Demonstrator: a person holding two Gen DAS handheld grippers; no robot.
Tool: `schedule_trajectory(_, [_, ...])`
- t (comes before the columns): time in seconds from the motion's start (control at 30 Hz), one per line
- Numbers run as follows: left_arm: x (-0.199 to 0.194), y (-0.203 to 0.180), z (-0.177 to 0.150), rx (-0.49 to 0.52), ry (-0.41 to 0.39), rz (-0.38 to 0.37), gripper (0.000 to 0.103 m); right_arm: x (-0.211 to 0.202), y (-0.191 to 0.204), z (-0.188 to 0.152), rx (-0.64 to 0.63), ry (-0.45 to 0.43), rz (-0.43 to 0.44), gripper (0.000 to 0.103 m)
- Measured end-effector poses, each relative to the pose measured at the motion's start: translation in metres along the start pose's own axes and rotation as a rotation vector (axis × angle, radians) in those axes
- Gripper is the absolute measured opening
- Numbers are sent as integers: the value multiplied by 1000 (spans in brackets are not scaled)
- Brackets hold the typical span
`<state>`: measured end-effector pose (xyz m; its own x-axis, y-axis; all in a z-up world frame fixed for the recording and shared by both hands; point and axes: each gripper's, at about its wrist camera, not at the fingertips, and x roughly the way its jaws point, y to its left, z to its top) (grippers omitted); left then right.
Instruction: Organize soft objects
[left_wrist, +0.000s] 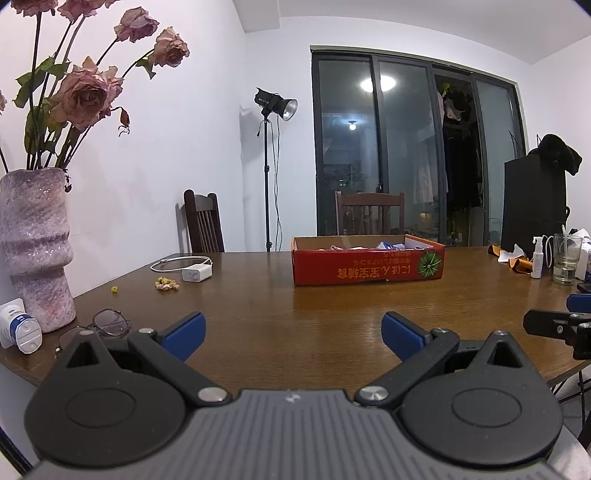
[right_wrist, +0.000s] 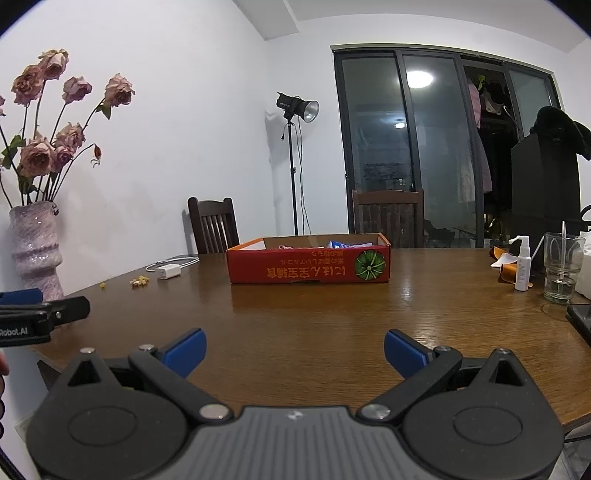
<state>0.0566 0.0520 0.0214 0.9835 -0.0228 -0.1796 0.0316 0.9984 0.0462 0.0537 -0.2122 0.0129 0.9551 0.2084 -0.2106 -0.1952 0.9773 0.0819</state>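
A red cardboard box (left_wrist: 367, 264) stands on the far middle of the brown wooden table (left_wrist: 295, 314); it also shows in the right wrist view (right_wrist: 308, 264). Soft items in pink, white and blue peek over its rim (right_wrist: 343, 244); I cannot tell what they are. My left gripper (left_wrist: 293, 332) is open and empty above the table's near edge. My right gripper (right_wrist: 294, 349) is open and empty, level with the left one, to its right. Each gripper shows at the edge of the other's view.
At the left are a pink vase of dried roses (left_wrist: 35, 243), glasses (left_wrist: 109, 323), a white charger with cable (left_wrist: 195, 273), small yellow bits (left_wrist: 167, 283). At the right are a glass (right_wrist: 561, 267), a spray bottle (right_wrist: 522, 267), a black box (right_wrist: 546, 192). Two chairs stand behind the table.
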Motion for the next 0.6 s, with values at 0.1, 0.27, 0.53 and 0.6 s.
schedule_trajectory(0.1, [0,-1,0,5,-1,-2,103,-1,-1,0,1,-2,0,103])
schedule_trajectory(0.27, [-2,-2,0,5,-6,-2,103,-4,0,2,-8,-24,-4,103])
schedule_trajectory(0.53, [-9,-2,11,-5,-47,-26,103,-9,3,11,-37,-73,-8,103])
schedule_trajectory(0.6, [-13,-2,16,-8,-74,-26,103,-15,4,17,-41,-101,-7,103])
